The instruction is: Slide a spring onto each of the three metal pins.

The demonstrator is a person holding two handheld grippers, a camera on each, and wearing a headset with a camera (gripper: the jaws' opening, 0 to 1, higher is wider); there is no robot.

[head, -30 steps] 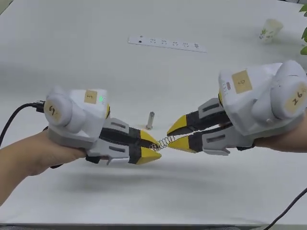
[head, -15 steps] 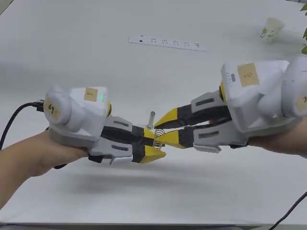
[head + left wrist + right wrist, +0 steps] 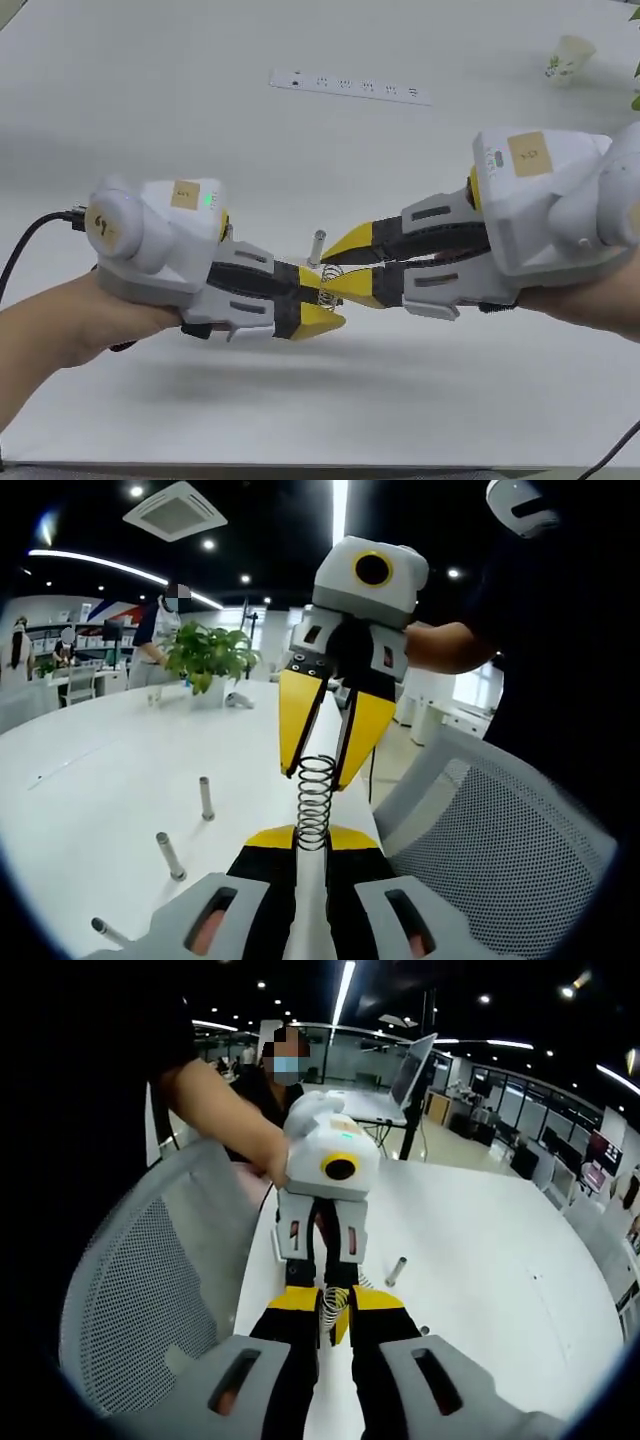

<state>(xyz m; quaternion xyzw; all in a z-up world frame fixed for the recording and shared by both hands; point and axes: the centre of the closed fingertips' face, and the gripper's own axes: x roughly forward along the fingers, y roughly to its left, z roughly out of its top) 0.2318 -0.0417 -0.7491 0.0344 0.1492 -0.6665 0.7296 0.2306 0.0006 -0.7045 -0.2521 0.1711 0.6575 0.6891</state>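
A small steel spring (image 3: pixel 328 283) is held by one end in my left gripper (image 3: pixel 318 300), which is shut on it. In the left gripper view the spring (image 3: pixel 314 800) stands up from my own jaws, and the right gripper (image 3: pixel 318 772) comes in from above with its yellow jaws on either side of the spring's free end. My right gripper (image 3: pixel 332 274) is open, with a gap still showing between its jaws around the spring (image 3: pixel 335 1310). One metal pin (image 3: pixel 318 246) stands upright just behind the jaw tips. Three pins (image 3: pixel 206 798) (image 3: pixel 170 855) (image 3: pixel 105 932) show on the table.
A white power strip (image 3: pixel 350 88) lies at the back of the white table (image 3: pixel 200 130). A paper cup (image 3: pixel 566 57) stands at the far right. A black cable (image 3: pixel 25 260) trails from the left gripper. A mesh chair (image 3: pixel 150 1280) is beside the table.
My right gripper has moved left, and its jaws now straddle the spring's free end instead of only touching its tip. The left gripper has stayed almost still, holding the spring.
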